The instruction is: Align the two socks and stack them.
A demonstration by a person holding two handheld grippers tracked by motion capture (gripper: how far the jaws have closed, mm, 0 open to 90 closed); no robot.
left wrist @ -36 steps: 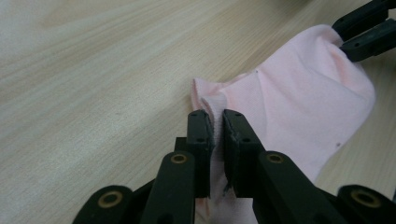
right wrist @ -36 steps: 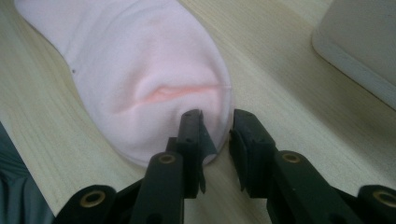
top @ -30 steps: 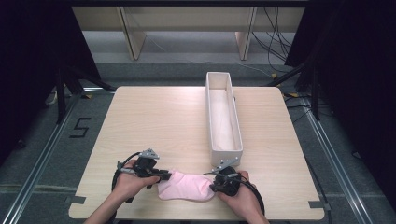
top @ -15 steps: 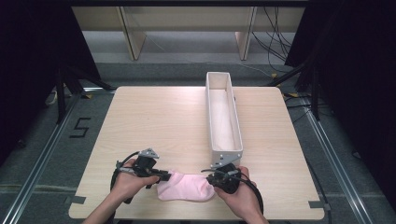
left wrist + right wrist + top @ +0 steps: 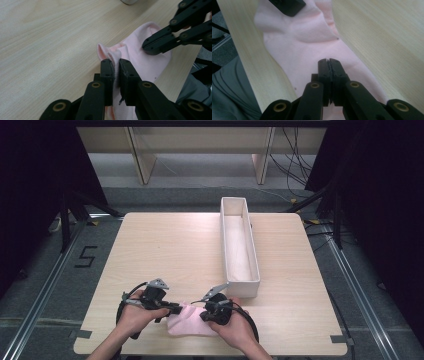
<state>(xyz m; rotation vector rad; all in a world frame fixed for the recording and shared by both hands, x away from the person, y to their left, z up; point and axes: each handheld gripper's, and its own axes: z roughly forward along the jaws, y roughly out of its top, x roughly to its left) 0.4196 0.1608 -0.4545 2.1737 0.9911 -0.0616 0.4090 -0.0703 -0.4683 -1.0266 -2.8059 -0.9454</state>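
Two tools on one pink cloth (image 5: pixel 192 321), which lies at the near edge of the surface (image 5: pixel 165 255), between the hands and short of the white bin (image 5: pixel 239 245). Left tool (image 5: pixel 115 68) is clenched on a bunched edge of the cloth, fabric visibly pinched between the pads. Right tool (image 5: pixel 329 62) has just been closing and now sits clamped tight; the cloth runs under and between its tips, so I read it as pinching a thin layer. My read: this is a fold or a gather-up, still early. Both grips are set and the cloth looks drawn in and rumpled, not flat, with no clean fold line. Left to do: lift or bring the ends together, then likely drop it in the bin, which looks empty. Cloth is soft, thin knit, matte, rounded outline, with a thicker hemmed lip at the left grip. Surface is pale wood-grain laminate, smooth. Bin is long, narrow, straight-walled, rigid.
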